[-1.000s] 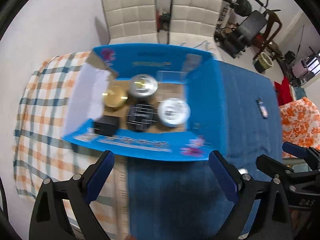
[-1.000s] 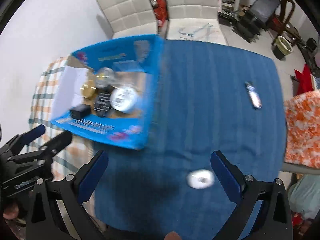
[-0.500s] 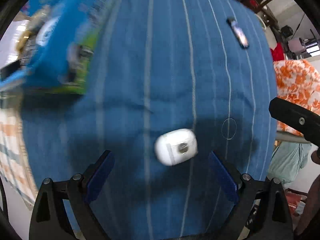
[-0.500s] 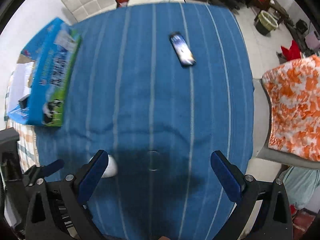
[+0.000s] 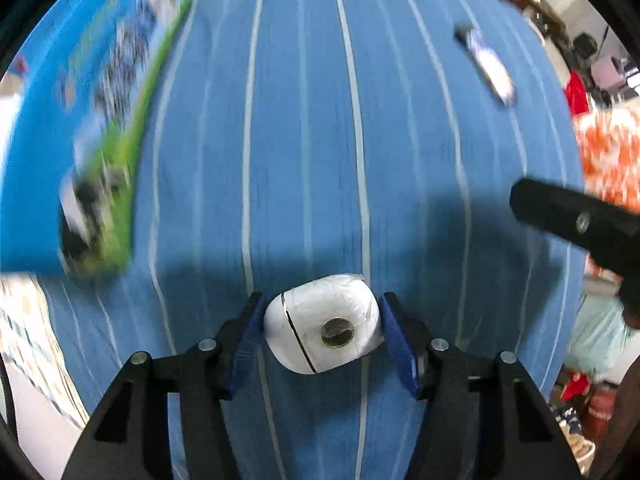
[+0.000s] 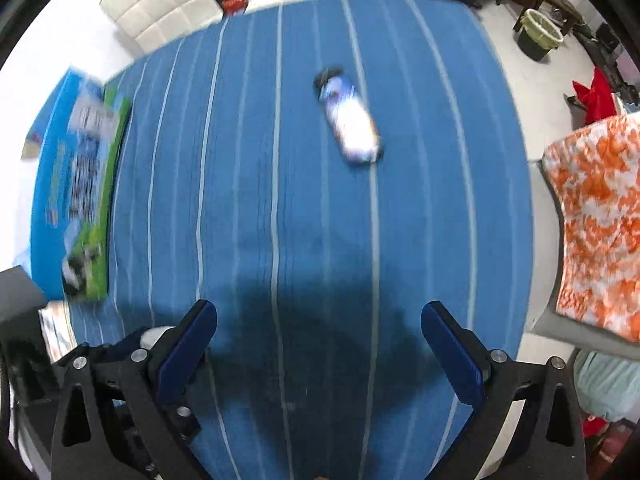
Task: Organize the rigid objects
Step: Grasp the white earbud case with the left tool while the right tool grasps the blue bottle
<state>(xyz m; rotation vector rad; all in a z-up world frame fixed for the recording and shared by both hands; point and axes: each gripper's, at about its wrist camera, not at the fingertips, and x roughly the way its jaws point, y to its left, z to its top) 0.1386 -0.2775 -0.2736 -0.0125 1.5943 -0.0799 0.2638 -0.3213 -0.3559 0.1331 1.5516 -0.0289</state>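
Tongs on the left (image 5: pixel 322 330) sit low over the counter (image 5: pixel 312 152), their blue pads (image 5: pixel 248 336) against both sides of a white rounded case (image 5: pixel 322 330) with a round metal disc on its face; the case rests on the blue striped cloth. The right tongs (image 6: pixel 319 346) hover wide apart with nothing between them, above the shadowed cloth. Farther out, a small oblong object (image 6: pixel 350 120), blurred, lies alone toward the counter's far side. A blue and green box (image 6: pixel 76 196) stands at the left edge.
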